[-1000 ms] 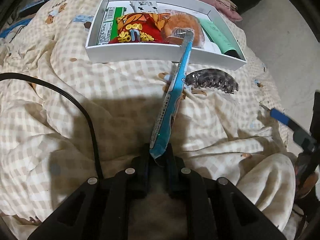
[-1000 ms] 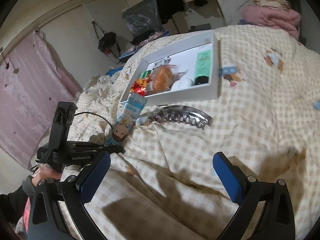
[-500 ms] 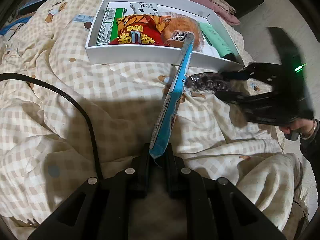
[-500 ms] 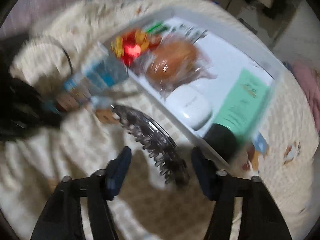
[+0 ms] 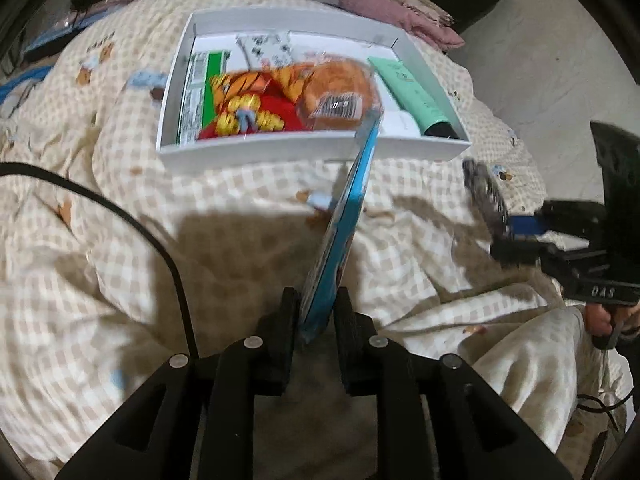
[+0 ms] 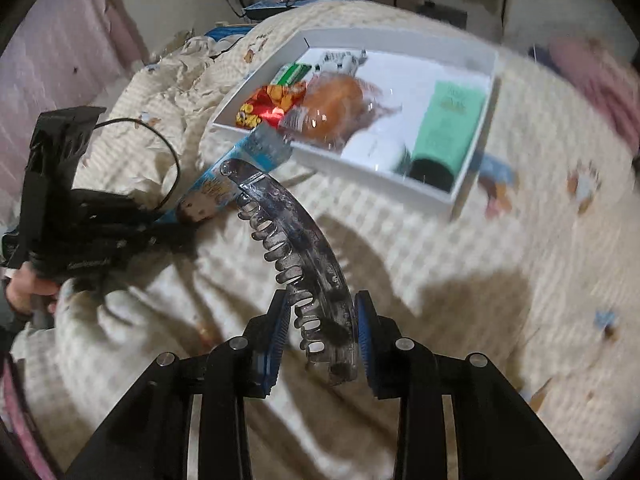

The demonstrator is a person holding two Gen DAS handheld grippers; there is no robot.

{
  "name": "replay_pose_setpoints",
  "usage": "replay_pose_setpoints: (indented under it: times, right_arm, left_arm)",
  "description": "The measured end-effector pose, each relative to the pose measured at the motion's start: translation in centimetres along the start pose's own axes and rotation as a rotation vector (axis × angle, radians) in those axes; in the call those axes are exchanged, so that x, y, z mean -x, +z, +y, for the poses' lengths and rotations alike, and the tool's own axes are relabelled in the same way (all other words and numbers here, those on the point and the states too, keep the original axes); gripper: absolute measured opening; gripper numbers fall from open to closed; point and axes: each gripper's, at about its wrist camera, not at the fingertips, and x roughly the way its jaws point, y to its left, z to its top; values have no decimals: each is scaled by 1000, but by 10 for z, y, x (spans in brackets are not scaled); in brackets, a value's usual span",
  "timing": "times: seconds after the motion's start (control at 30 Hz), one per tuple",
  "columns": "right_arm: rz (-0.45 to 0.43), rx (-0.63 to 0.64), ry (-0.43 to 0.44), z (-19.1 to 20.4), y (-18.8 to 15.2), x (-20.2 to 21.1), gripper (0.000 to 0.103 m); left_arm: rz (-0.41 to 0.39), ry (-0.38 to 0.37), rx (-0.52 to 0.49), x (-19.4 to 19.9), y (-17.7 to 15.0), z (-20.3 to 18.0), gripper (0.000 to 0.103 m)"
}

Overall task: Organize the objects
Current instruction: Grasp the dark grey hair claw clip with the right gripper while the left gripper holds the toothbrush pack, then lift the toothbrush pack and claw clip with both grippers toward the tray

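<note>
My left gripper is shut on a long blue snack packet that points up toward the white box. My right gripper is shut on a dark translucent hair claw clip and holds it above the blanket. The clip also shows in the left wrist view at the right, lifted. The white box holds a red snack bag, a wrapped orange bun, a green tube, a green-and-white packet and a white case.
A checked cream blanket covers the bed in soft folds. A black cable runs across it at the left. Pink cloth lies behind the box, with bare floor to the right.
My right gripper closed on the hair clip and lifted it off the blanket. My left gripper still holds the blue packet, now nearer the box.
</note>
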Motion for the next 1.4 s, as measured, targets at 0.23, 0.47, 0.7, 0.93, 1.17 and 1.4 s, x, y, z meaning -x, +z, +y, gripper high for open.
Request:
replay_pose_setpoints:
  times: [0.23, 0.47, 0.7, 0.93, 1.17, 1.4]
  right_arm:
    - [-27, -136, 126, -5, -7, 11, 35]
    - [-84, -208, 212, 7, -14, 28, 35]
    - [-198, -244, 194, 14, -19, 45, 35]
    - [-277, -235, 208, 14, -6, 66, 35]
    - [-342, -235, 227, 9, 31, 97, 35]
    - [-391, -241, 184, 0, 68, 111, 35]
  left_arm:
    - [-49, -8, -42, 13, 0, -11, 15]
    - [-139, -79, 17, 56, 8, -13, 14]
    - [-141, -50, -19, 67, 13, -26, 14]
    - [-185, -47, -54, 84, 21, -36, 14]
    - [-269, -57, -90, 115, 53, -43, 14]
    - [-326, -118, -77, 117, 81, -46, 14]
